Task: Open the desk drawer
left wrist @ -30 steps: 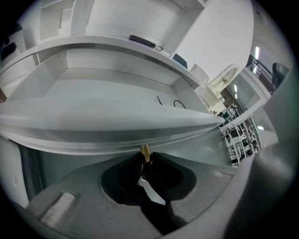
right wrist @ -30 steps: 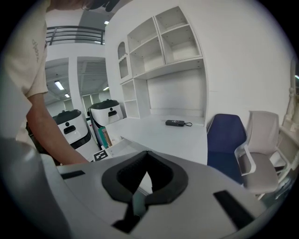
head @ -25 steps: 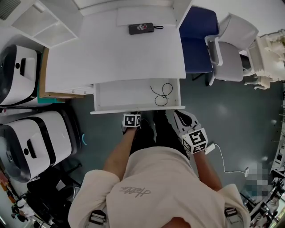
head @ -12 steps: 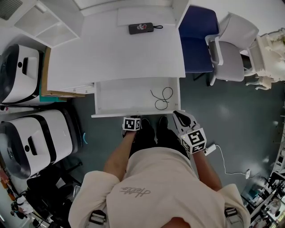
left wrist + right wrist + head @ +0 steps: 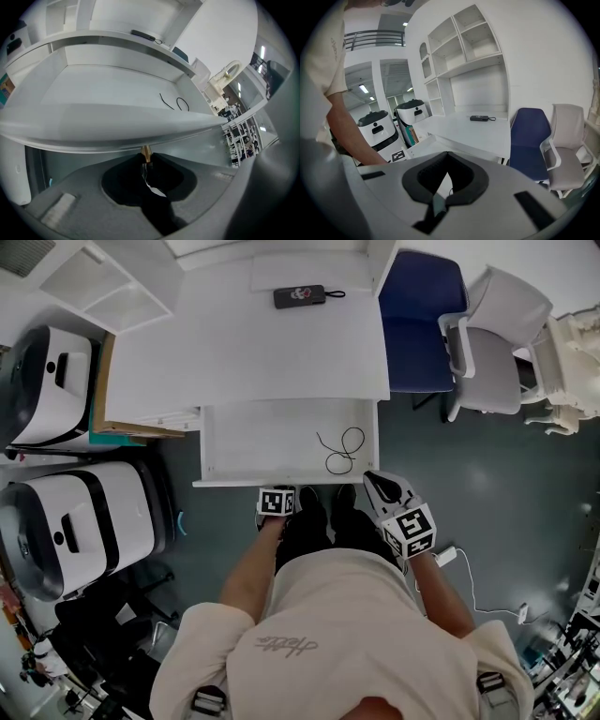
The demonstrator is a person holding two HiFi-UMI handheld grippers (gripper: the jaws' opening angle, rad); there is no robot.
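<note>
The left gripper [image 5: 146,158] has its fingers closed together on a small brass-coloured knob [image 5: 146,150] that sits under the front edge of the drawer [image 5: 117,93]. In the head view this gripper [image 5: 277,493] touches the middle of the drawer's front edge. The right gripper [image 5: 447,154] has its fingers closed too, with nothing between them. It hangs off the drawer's front right corner [image 5: 380,488], near it but apart.

The drawer [image 5: 262,437] stands pulled out from under the near edge of the white desk [image 5: 253,352]. It is a shallow white tray, and a thin black cable [image 5: 339,446] lies looped by its right wall.

A flat black device [image 5: 299,297] lies at the desk's far edge. It carries a small light mark that is too small to read. The script print on the back of the person's shirt [image 5: 286,644] cannot be read. Each gripper's cube shows black and white square markers.
</note>
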